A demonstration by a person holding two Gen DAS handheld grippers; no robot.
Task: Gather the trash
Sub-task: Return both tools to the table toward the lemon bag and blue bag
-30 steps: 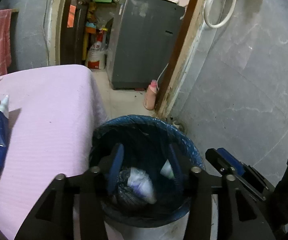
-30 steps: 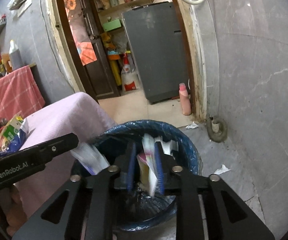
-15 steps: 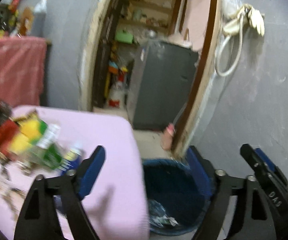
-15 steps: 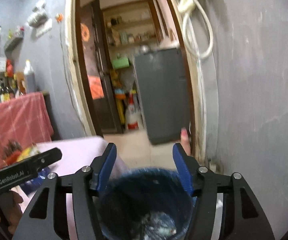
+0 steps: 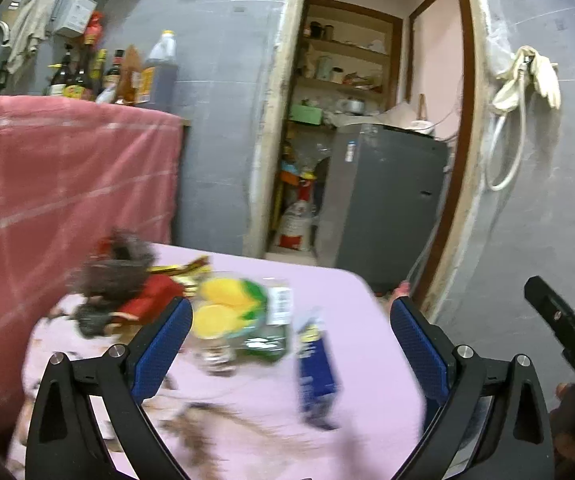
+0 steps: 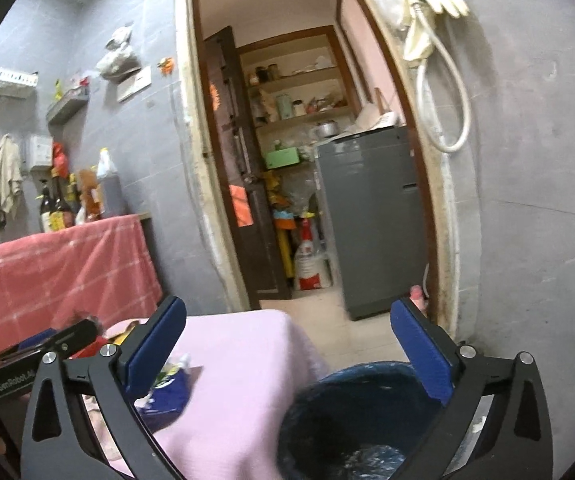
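Observation:
My left gripper point(image 5: 289, 344) is open and empty above the pink-covered table point(image 5: 363, 320). Below it lie blurred trash items: a yellow-green wrapper point(image 5: 239, 312), a blue packet point(image 5: 317, 368), a red wrapper point(image 5: 151, 296) and a dark fuzzy clump point(image 5: 111, 272). My right gripper point(image 6: 287, 348) is open and empty above the blue-lined trash bin point(image 6: 351, 412), which stands on the floor at the table's right corner. The blue packet also shows in the right wrist view point(image 6: 167, 394). The left gripper's body point(image 6: 27, 360) shows at the left there.
A red cloth-covered counter point(image 5: 67, 184) with several bottles point(image 5: 87, 76) stands behind the table. An open doorway point(image 6: 307, 200) leads to a grey fridge point(image 6: 371, 220) and shelves. A white hose and gloves point(image 6: 435, 40) hang on the right wall.
Both grippers rose from the bin and opened wide. The right one let go of its wrapper into the bin. The left swung left over the table's trash.

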